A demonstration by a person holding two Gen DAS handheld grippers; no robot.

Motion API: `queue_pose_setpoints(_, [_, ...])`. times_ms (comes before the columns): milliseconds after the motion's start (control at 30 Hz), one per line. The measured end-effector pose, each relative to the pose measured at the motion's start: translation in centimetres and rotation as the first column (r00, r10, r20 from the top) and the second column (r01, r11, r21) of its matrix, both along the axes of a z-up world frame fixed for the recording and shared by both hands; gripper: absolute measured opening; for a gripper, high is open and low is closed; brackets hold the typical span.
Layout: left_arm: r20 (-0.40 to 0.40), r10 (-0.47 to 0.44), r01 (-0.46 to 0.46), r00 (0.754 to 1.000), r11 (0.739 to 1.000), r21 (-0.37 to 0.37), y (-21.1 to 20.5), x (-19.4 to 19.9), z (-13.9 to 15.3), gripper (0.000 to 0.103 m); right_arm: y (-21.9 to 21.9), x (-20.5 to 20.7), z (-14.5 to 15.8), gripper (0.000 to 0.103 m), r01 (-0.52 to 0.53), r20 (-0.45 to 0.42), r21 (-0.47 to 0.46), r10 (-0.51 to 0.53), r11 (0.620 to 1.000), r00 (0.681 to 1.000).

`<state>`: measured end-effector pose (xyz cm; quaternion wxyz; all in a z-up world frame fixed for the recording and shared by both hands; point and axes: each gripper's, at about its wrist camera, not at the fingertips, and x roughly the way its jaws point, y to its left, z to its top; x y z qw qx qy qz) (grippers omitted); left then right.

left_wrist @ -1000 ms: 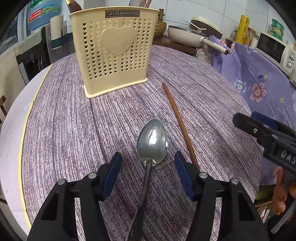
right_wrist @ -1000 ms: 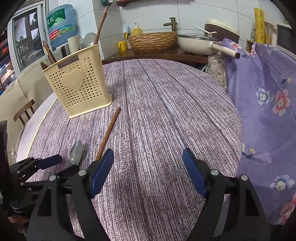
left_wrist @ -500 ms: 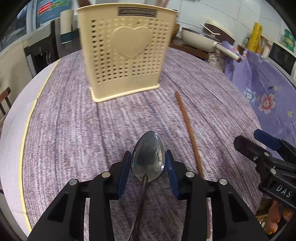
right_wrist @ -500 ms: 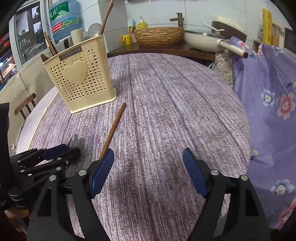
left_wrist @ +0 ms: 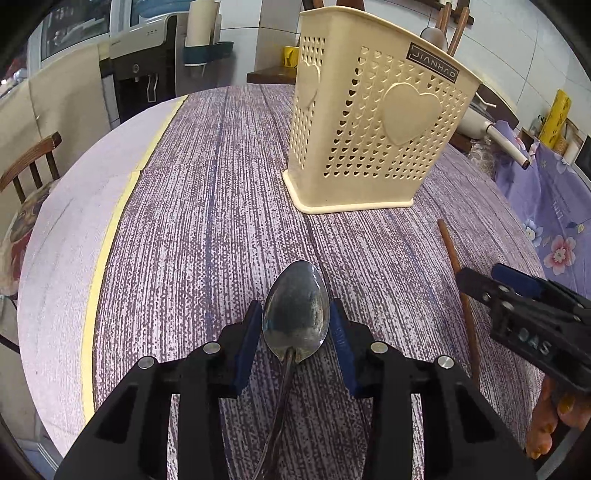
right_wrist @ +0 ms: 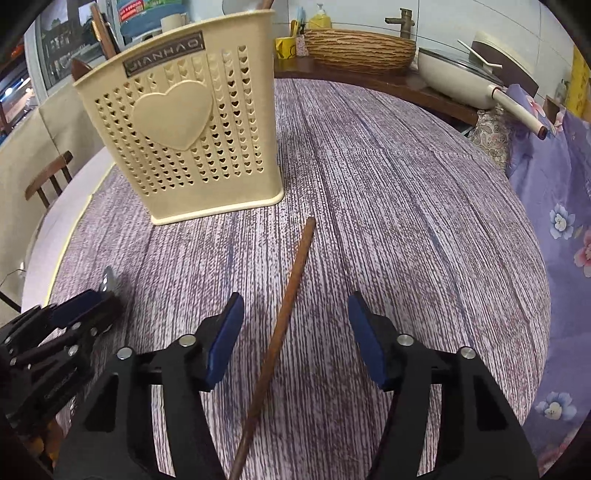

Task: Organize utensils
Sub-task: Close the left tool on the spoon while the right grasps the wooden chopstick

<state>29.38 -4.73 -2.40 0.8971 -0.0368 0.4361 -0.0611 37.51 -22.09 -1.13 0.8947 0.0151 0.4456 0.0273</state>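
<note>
White tiled wall [right_wrist: 480, 22], a wooden chair [left_wrist: 27, 166], and a purple floral cloth [right_wrist: 554, 177].

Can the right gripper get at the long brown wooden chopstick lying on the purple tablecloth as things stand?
Probably yes. The chopstick already lies between the right gripper's blue pads, which have just been closing but do not yet touch it. The left gripper, shut on the metal spoon, sits clear to one side.

Cream utensil holder [right_wrist: 184, 136] punched with small hearts, one large raised heart on its face. Purple-and-white streaked tablecloth [left_wrist: 221, 229] with yellow edge band; reddish-brown chopstick [right_wrist: 284, 314], silver spoon [left_wrist: 295, 314]. Far right, lilac flowered cloth [right_wrist: 554, 206].
</note>
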Motion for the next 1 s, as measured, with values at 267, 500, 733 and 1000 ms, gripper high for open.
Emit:
queue_pose_setpoints(267, [0.005,0.0,0.0,1.0,1.0,0.002,0.2,0.2,-0.1,0.038,0.5,1.9,-1.3,0.041,0.034,-0.037,-0.013,-0.035,0.999,0.999])
queue_pose_setpoints(500, [0.009,0.003,-0.003,1.0,1.0,0.008,0.1,0.1,-0.1,0.038,1.0,3.0,-1.4,0.027,0.039,-0.02,-0.029,-0.04,0.999,0.999])
queue_pose_setpoints(733, [0.008,0.003,-0.003,1.0,1.0,0.006,0.2,0.0,-0.1,0.038,1.6,3.2,-1.2,0.011,0.017,-0.004,-0.035,-0.017,0.999,1.0])
queue_pose_setpoints(1000, [0.011,0.009,-0.009,1.0,1.0,0.004,0.2,0.0,0.0,0.038,1.4,3.0,-1.1,0.01,0.009,-0.002,-0.011,-0.009,1.0,1.0])
